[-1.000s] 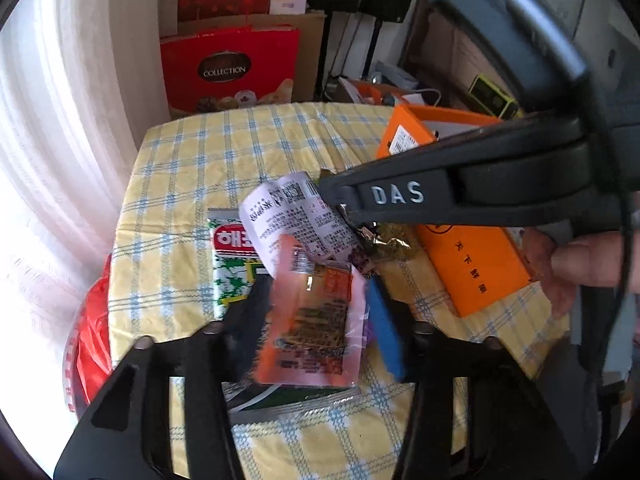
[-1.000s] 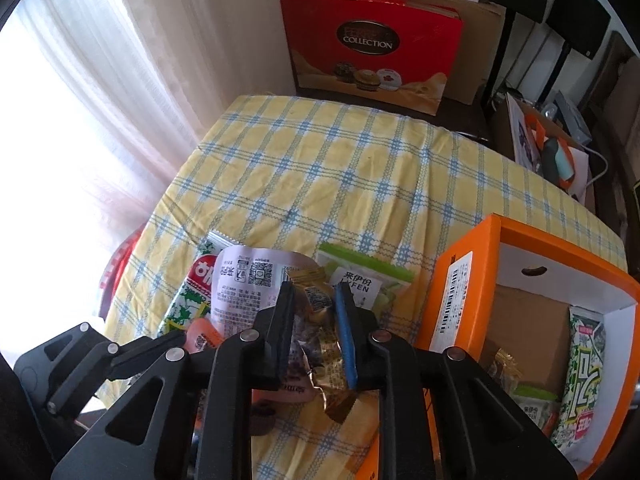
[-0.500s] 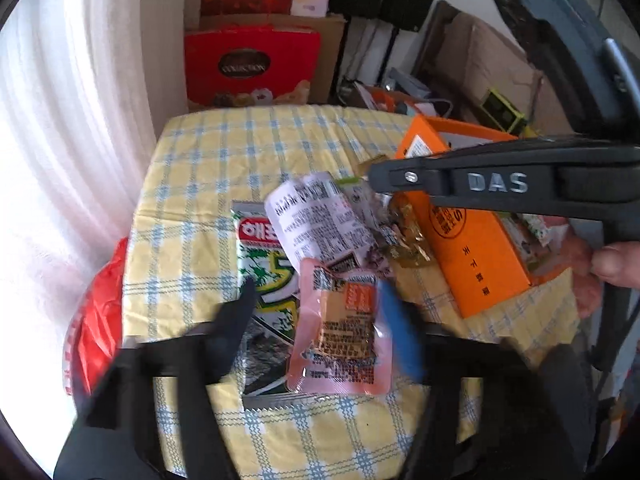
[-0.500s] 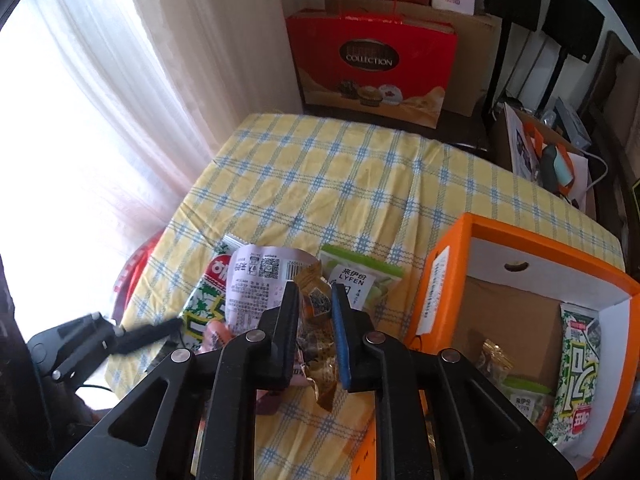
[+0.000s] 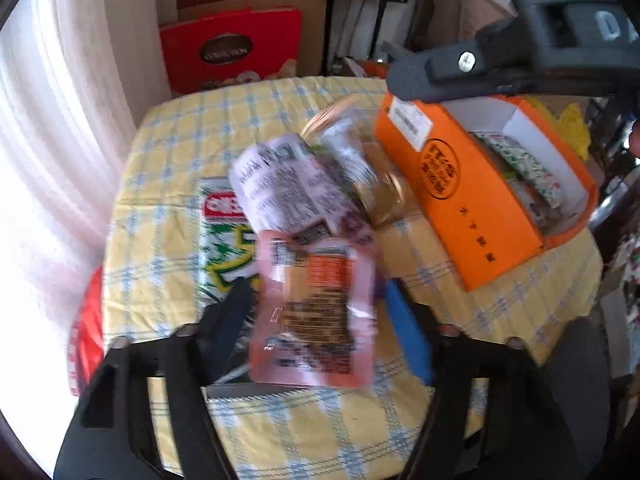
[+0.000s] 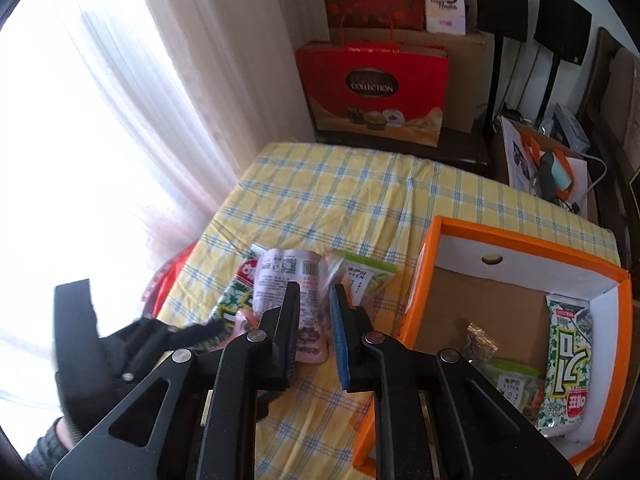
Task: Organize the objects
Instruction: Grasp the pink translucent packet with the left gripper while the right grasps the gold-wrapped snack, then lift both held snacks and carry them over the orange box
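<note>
Vs. a sec ago: in the left wrist view the right gripper [image 6: 316,290] no longer crosses mid-frame. It sits up at 1 o'clock, higher off the yellow checked cloth [image 5: 172,184]. Its fingers are pressed nearly together, pinching the clear top edge of a gold bag [image 5: 372,184], which hangs blurred under the tip and looks lifted off the pile at 12 o'clock.

The left gripper [image 5: 317,286] held the pink packet [image 5: 316,312] tight a sec ago. Its jaws then spread and have just been closing again. The packet is between them, lying on the green packet [image 5: 224,248] at 6 o'clock, with a sliver of gap at the blue pad, so no squeeze shows.

The white printed packet [image 5: 280,188] lies mid-pile as before. The orange box [image 5: 472,208] sits at 3 o'clock, open, w/ a green-white packet [image 6: 568,360] and smaller snacks inside.

Hard to read: the left view is motion-blurred, so labels are smeared and pad contact is uncertain. In the right view the fingers hide most of the gold bag – only a bit of clear wrapper shows at the tips. The box's near corner is cut off behind the gripper frame.
</note>
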The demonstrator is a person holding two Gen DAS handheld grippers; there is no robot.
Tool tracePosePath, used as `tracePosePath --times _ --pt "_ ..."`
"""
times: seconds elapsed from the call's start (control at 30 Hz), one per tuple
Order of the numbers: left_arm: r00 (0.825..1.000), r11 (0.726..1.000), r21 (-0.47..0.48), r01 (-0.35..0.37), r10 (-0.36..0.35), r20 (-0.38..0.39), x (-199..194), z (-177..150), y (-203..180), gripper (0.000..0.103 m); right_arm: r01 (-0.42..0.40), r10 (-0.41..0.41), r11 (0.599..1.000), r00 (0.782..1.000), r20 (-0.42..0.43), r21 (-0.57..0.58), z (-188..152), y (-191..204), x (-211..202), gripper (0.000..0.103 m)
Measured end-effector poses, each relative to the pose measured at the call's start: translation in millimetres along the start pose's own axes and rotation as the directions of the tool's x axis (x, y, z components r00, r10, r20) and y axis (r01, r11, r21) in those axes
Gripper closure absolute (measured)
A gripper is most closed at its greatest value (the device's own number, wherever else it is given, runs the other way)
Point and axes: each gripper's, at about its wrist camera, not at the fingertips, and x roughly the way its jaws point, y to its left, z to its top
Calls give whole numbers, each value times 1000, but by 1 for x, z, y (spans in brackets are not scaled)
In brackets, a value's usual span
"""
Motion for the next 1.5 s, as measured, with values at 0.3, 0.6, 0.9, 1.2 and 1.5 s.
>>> tracePosePath --times 0.3,0.6,0.9,1.2,1.5 --pt "1000 999 -50 14 -13 11 -12 -3 3 52 32 -32 999 999 -36 -16 -3 0 4 85" --pt "999 995 -94 29 -25 43 -24 3 20 52 124 -130 991 985 -113 -57 24 6 47 77" --pt "997 989 -142 51 -43 58 -23 2 35 52 221 -243 966 953 -179 -137 36 14 91 77" --pt "997 988 -139 61 -53 61 -21 4 36 52 262 -295 953 920 -259 -154 43 9 121 77" --pt "996 987 -143 70 -60 66 -22 5 34 52 267 -303 950 918 -257 -164 35 3 127 82"
